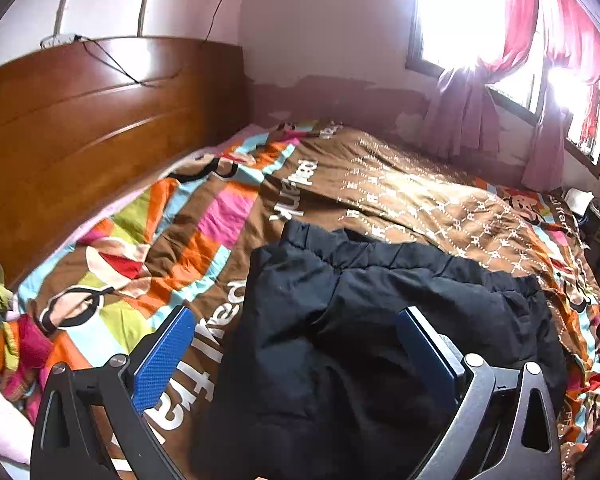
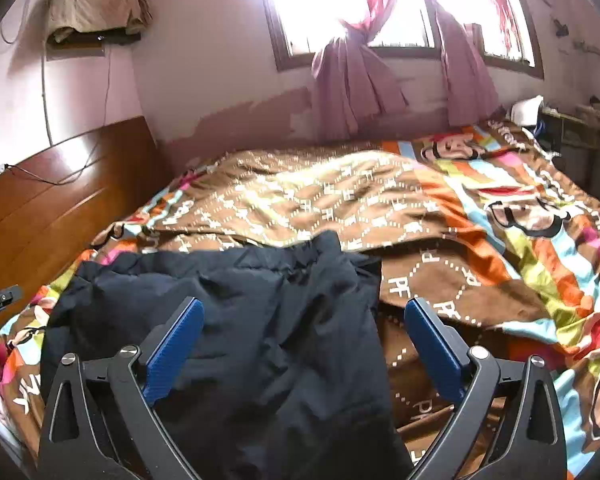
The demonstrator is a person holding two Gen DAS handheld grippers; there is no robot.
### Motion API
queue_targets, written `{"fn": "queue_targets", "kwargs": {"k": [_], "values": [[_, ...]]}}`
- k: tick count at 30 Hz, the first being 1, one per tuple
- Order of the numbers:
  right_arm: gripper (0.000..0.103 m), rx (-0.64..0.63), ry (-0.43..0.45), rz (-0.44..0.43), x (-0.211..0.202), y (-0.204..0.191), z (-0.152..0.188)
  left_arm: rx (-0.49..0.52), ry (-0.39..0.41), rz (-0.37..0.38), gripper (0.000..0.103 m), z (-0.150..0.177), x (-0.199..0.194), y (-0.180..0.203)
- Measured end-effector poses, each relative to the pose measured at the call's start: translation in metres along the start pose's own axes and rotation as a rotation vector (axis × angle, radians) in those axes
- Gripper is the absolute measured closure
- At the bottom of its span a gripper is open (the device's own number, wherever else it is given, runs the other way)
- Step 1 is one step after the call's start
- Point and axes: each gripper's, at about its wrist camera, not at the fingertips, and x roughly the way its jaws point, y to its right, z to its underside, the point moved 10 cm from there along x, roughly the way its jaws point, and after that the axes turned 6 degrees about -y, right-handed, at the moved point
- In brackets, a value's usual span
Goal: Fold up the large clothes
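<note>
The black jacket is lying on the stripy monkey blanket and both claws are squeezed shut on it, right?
Not quite. The black jacket does lie on the stripy monkey blanket, but both claws are open, not squeezed shut. The left wrist view shows the left claw spread wide over the cloth, and the right wrist view shows the same for the right claw.

Daylight only, from window (image 1: 460, 12) far right; panes blown out to white in both views, glare bleeding into pink curtains (image 2: 356, 80). Bright sheen on wooden headboard (image 1: 100, 92) at left. Quilt (image 2: 300, 196) sunlit far, dimmer near. Black garment (image 2: 240, 320) loses fold detail. Strong fisheye bending, dark corners, soft blur at edges.
</note>
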Motion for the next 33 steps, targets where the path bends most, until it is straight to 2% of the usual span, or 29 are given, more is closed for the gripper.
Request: {"fn": "queue_targets", "kwargs": {"k": [4,16,25,33], "values": [[0.004,-0.012,0.047,-0.012,-0.019,-0.007,-0.009,0.008,0.051,0.008,0.001,-0.003,-0.025,0.006],[0.004,-0.054,0.142,-0.035,-0.061,-0.024,-0.019,0.048,0.133,0.015,0.001,-0.004,-0.069,0.018],[0.004,-0.067,0.178,-0.057,-0.097,-0.035,-0.011,0.042,0.214,0.045,0.001,0.005,-0.106,0.02],[0.004,-0.103,0.225,-0.081,-0.141,-0.058,0.003,0.063,0.263,0.062,0.001,0.028,-0.137,0.024]]}}
